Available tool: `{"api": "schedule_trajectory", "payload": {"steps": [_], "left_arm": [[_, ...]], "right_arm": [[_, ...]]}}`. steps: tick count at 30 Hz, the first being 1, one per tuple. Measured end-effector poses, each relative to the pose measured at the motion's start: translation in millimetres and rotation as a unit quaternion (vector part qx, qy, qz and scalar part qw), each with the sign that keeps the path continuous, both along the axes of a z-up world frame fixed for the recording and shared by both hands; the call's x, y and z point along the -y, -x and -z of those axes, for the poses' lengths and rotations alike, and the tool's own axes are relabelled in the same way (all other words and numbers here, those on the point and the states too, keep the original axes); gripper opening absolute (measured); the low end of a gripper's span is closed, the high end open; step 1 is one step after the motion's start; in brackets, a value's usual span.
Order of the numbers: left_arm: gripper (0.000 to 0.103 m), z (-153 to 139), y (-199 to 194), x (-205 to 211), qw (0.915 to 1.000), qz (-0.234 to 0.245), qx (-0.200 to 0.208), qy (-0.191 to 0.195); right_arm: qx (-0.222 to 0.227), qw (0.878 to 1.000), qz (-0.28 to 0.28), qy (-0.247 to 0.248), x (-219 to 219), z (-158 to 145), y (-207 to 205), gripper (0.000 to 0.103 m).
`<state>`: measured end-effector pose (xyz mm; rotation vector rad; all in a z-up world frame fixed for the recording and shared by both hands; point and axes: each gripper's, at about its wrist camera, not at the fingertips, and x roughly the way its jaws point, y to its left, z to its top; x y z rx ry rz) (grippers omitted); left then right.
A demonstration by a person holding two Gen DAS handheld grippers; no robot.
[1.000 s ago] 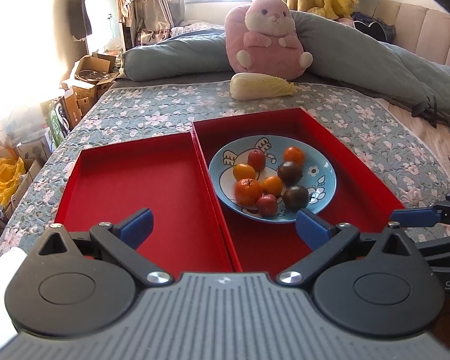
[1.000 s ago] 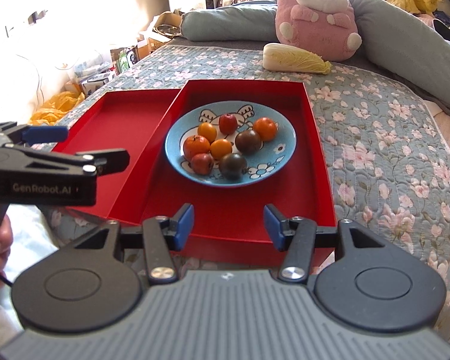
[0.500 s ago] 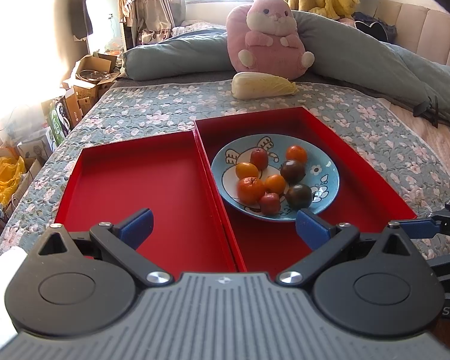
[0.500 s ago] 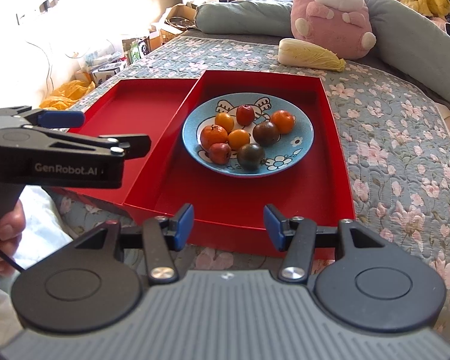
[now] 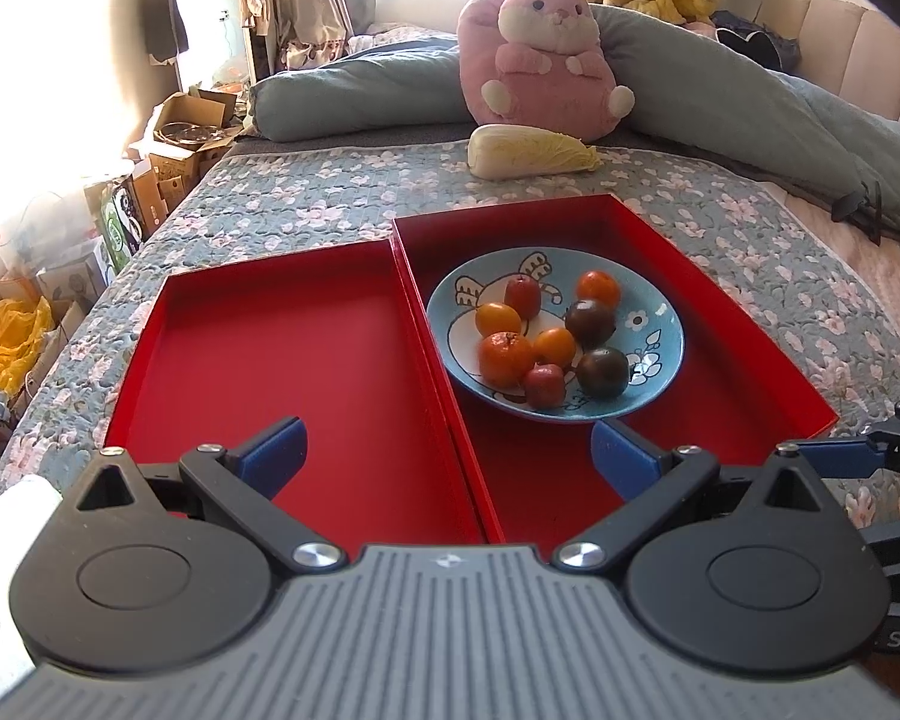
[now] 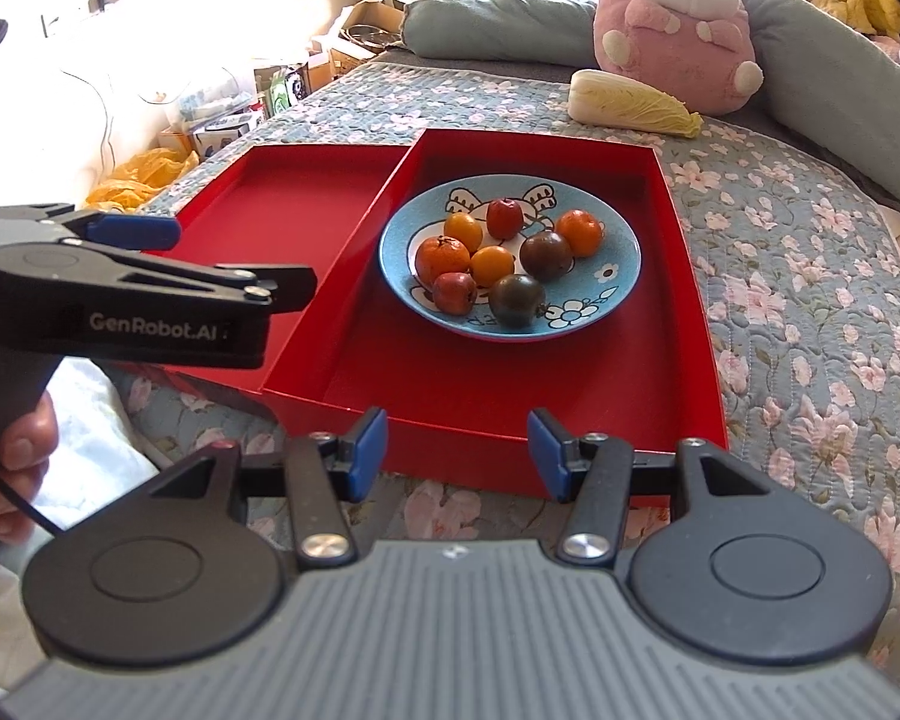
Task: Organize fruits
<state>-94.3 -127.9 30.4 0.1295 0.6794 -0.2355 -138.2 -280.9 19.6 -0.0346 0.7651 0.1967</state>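
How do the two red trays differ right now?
The left tray holds nothing; the right tray holds the blue plate of fruit. The open left claw straddles the wall between them, while the open right claw sits before the right tray only. Both are red, shallow and rectangular, lying side by side on the quilt.

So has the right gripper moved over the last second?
Yes. The right gripper has moved forward: in its own view the red tray and blue plate sit closer and larger than before.
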Motion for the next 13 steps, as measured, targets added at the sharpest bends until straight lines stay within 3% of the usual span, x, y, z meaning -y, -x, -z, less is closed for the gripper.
{"api": "schedule_trajectory", "payload": {"steps": [13], "left_arm": [[0.102, 7.2, -1.3, 2.9, 0.9998, 0.007, -0.014, -0.01]], "right_arm": [[0.004, 1.0, 0.001, -0.008, -0.3, -0.1, 2.3, 0.055]]}}
